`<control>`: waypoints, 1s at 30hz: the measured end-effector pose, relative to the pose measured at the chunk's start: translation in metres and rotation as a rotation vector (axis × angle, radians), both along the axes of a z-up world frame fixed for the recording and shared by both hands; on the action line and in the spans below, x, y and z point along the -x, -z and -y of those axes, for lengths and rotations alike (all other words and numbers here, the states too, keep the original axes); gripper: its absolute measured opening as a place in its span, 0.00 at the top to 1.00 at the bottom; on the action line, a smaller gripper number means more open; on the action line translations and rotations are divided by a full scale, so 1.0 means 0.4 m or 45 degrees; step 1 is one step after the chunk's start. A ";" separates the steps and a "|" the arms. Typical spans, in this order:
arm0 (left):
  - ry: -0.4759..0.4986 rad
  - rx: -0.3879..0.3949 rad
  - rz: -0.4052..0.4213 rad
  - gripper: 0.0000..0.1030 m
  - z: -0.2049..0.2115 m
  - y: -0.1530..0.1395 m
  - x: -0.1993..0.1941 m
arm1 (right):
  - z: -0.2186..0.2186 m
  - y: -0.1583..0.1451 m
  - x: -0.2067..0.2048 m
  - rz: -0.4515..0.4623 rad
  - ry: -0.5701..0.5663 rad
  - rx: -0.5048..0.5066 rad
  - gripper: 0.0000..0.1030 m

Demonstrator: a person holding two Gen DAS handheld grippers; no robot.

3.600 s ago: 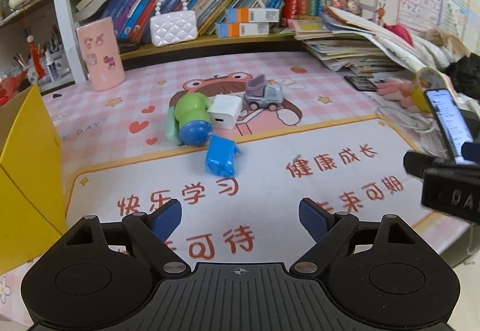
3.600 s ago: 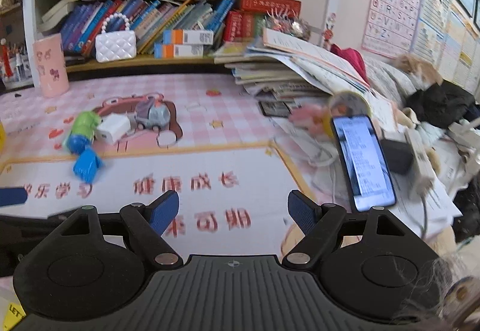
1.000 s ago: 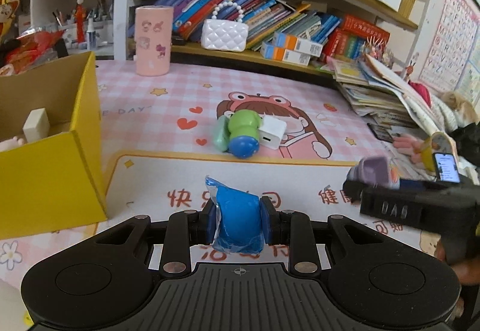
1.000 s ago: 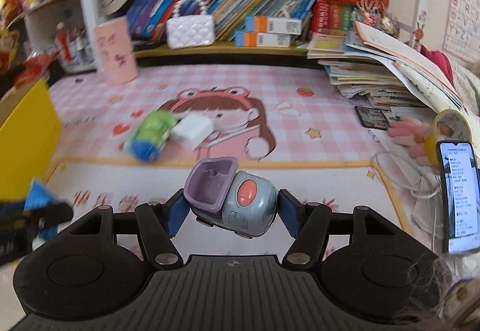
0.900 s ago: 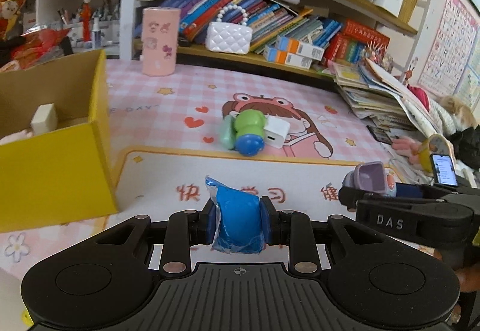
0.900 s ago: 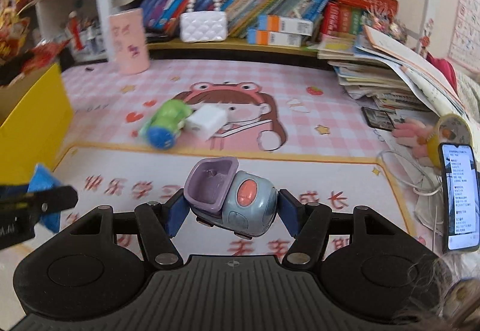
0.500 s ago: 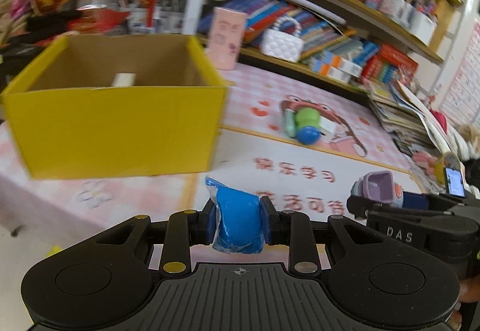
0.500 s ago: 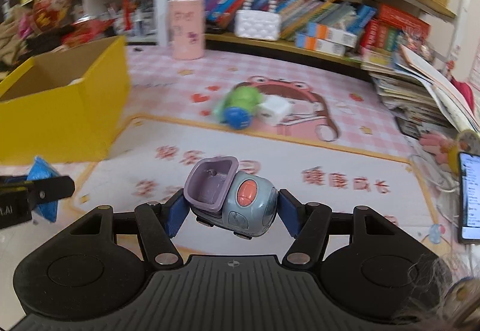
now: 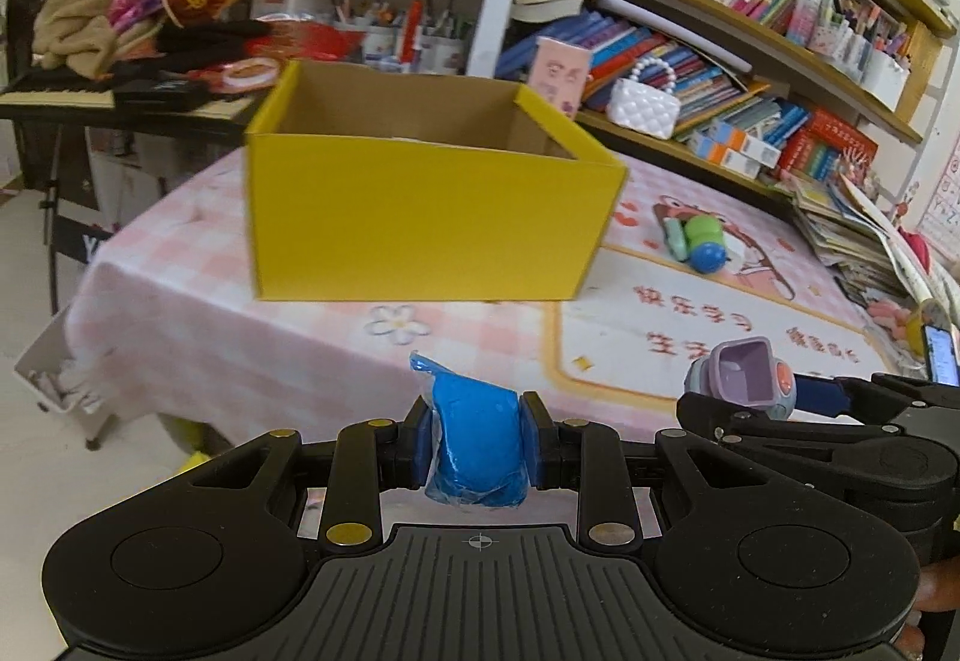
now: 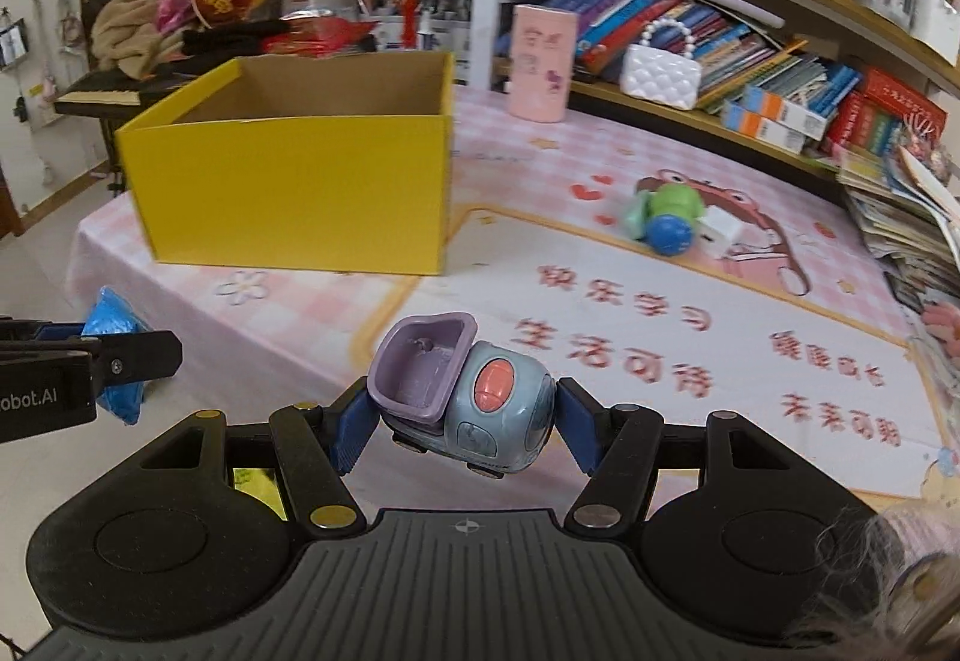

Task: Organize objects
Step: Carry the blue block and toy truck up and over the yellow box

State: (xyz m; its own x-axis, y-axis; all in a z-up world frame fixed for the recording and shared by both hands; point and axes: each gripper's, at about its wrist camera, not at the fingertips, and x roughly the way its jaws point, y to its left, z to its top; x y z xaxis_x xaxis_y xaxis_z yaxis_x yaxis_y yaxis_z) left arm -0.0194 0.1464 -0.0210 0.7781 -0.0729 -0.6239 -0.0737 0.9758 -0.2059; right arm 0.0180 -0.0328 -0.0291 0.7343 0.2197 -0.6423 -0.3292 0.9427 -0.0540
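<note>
The blue pads of the left gripper (image 9: 477, 442) are pressed against both sides of a crinkled blue plastic-wrapped packet (image 9: 475, 445), which is pinched in the air short of the table edge. The blue fingers of the right gripper (image 10: 462, 424) are clamped on a small grey-blue toy truck with a lilac hopper and a coral button (image 10: 462, 394), carried tilted just above the printed mat.

The step in hand appears to be delivery of both items into the open yellow cardboard box (image 9: 420, 217), which stands on the pink checked tablecloth (image 9: 252, 337) ahead of both grippers. To be done well, each load should be lifted above the near wall of the box before it is moved forward, and released only once it is well inside the rim. The packet is soft, so a drop from low height is judged safe; the truck is hard and may bounce or roll if let go from high up. The two grippers are side by side, so one at a time over the opening is advised.

Still on the mat, well apart from the box, lie a green and blue round toy (image 10: 666, 217) and, touching it, a white cube-shaped charger (image 10: 720, 229). A pink cup with cartoon print (image 10: 540, 61) and a white quilted handbag (image 10: 660, 70) stand behind, near the bookshelf.
</note>
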 end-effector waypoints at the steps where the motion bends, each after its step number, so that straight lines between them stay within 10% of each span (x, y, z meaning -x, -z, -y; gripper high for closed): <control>1: -0.009 -0.004 0.004 0.73 -0.011 -0.001 0.009 | -0.012 0.002 0.005 -0.005 -0.006 -0.006 0.41; 16: -0.035 -0.024 0.127 0.74 -0.081 -0.061 -0.017 | -0.106 -0.028 0.019 0.043 -0.155 0.009 0.41; 30: -0.159 -0.136 0.316 0.74 -0.124 -0.171 -0.261 | -0.183 -0.183 -0.257 0.343 -0.254 -0.053 0.41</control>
